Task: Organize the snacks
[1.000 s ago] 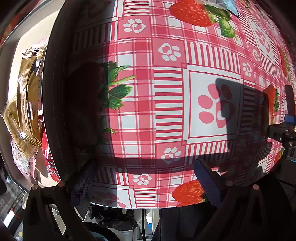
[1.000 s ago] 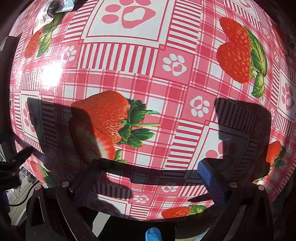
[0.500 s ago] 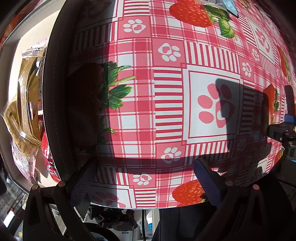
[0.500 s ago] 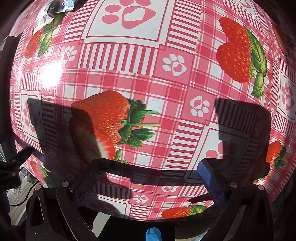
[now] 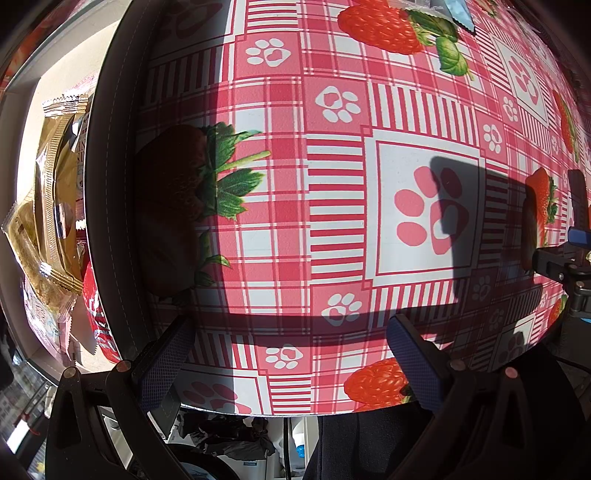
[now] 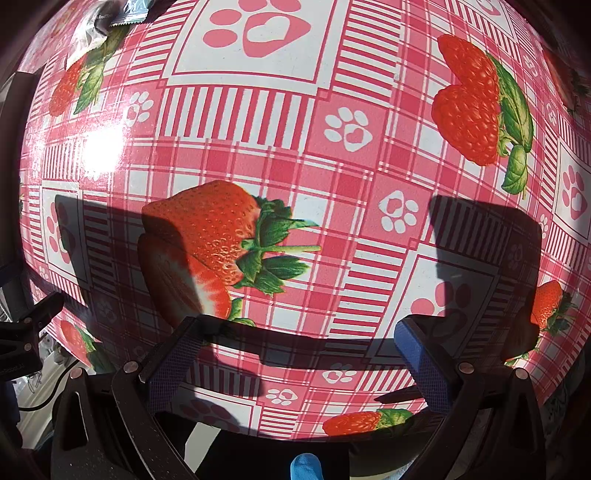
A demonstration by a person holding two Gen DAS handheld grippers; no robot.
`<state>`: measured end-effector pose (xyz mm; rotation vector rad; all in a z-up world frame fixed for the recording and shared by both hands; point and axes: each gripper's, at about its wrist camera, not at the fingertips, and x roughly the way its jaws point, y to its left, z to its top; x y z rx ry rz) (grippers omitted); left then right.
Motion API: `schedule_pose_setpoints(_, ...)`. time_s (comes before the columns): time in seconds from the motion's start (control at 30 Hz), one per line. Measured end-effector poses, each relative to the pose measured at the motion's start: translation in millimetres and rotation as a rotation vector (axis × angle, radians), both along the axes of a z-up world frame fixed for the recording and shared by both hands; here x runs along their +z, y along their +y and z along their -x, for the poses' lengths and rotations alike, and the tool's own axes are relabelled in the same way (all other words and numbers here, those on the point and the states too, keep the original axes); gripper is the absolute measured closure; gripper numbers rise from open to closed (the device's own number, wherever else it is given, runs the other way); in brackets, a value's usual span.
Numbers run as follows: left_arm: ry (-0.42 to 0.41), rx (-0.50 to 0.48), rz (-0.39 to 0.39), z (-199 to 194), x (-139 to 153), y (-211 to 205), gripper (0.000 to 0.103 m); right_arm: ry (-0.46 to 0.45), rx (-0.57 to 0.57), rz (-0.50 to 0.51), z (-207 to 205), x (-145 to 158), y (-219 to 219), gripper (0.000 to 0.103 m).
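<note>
Snacks (image 5: 55, 206) are piled in a container with a dark stitched rim (image 5: 107, 221), sitting at the left edge of the table as the left wrist camera sees it. Gold wrappers are on top, with a red pack (image 5: 98, 317) and a pale pink one (image 5: 48, 325) lower down, all inside the rim. The labels are too warped to read.

The table wears a pink checked tablecloth (image 5: 332, 221) with strawberries and paw prints, half in hard sunlight and half under blocky shadows.

The left gripper (image 5: 291, 365) hangs over the near edge of the table with its jaws spread wide and nothing between the blue pads. It sits just right of the container rim and isn't touching it.

The right gripper (image 6: 295, 362) does the same thing over its own stretch of the near edge, fingers wide apart and empty, above a big printed strawberry (image 6: 214, 236).

One more silvery blue wrapper (image 6: 122, 13) lies toward the far edge of the table, well apart from both grippers; the left camera catches its corner (image 5: 456, 11) too. It's mostly cut off in both views, so the contents can't be told.
</note>
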<state>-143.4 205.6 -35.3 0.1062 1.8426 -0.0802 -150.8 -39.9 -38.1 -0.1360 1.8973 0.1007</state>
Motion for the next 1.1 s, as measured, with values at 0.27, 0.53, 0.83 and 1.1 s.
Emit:
schedule_pose_setpoints(0.27, 0.000, 0.000, 0.000, 0.0, 0.0, -0.1, 0.000, -0.001, 0.000, 0.000, -0.2, 0.2, -0.2, 0.000)
schedule_pose_setpoints(0.53, -0.001, -0.001, 0.000, 0.6, -0.3, -0.1, 0.000, 0.000, 0.000, -0.001, -0.2, 0.6, -0.4, 0.000)
schedule_pose_setpoints(0.83, -0.001, -0.001, 0.000, 0.9, -0.4, -0.2, 0.000, -0.001, -0.001, -0.001, -0.1, 1.0, -0.8, 0.000)
schedule_pose_setpoints(1.1, -0.012, -0.002, 0.002, 0.8, 0.3, 0.5, 0.000, -0.004, 0.000, -0.002, -0.2, 2.3, -1.6, 0.000)
